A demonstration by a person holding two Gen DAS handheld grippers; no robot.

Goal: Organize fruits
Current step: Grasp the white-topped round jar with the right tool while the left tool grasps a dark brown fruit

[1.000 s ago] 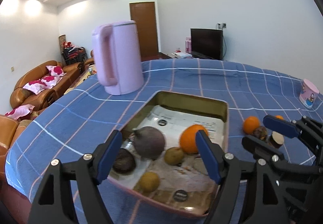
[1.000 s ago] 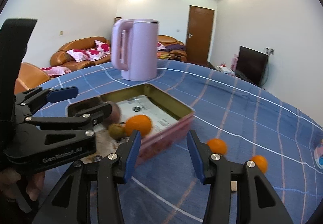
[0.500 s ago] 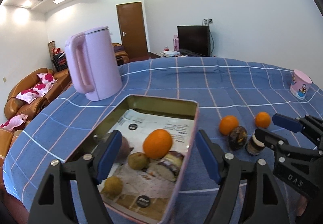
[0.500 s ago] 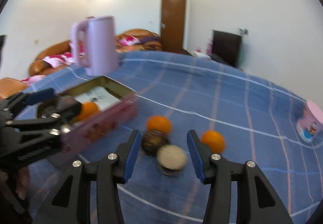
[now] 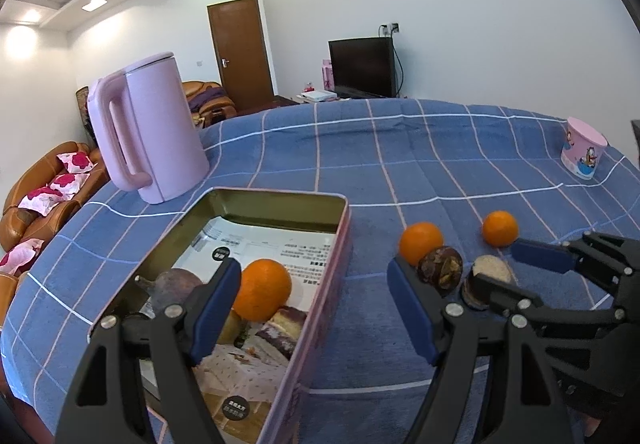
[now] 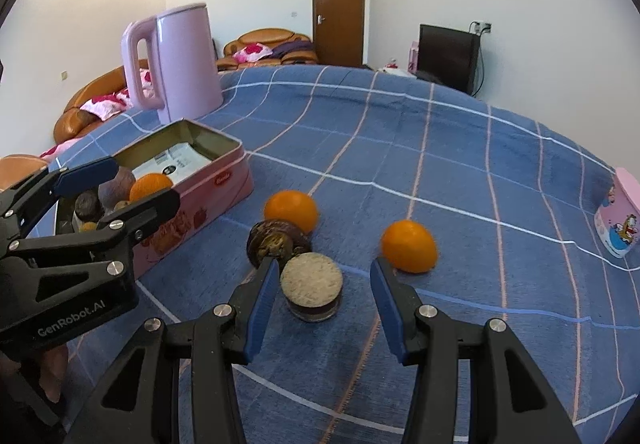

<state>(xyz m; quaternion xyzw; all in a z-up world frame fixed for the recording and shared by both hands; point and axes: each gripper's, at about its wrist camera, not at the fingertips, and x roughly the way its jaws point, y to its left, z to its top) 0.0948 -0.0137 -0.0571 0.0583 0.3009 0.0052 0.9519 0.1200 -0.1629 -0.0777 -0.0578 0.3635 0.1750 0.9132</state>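
A pink tin box (image 5: 320, 284) (image 6: 224, 180) on the blue checked cloth holds an orange (image 5: 262, 295), a dark round fruit (image 5: 176, 290) and other pieces. Two oranges (image 6: 291, 211) (image 6: 409, 246), a dark wrinkled fruit (image 6: 276, 242) and a cut fruit half with a pale flat face (image 6: 312, 286) lie right of the box. My left gripper (image 5: 312, 308) hangs open over the box's right wall, holding nothing. My right gripper (image 6: 324, 296) stands open, its fingers on either side of the cut fruit half without touching it.
A tall pink kettle (image 5: 148, 132) (image 6: 176, 62) stands behind the box. A small pink cartoon cup (image 5: 582, 154) (image 6: 618, 218) sits at the far right of the table. Sofas, a door and a television lie beyond the table edge.
Both views have swung right, from over the box toward the loose fruit. The right gripper has come down around the cut fruit half. Neither gripper's opening has changed.
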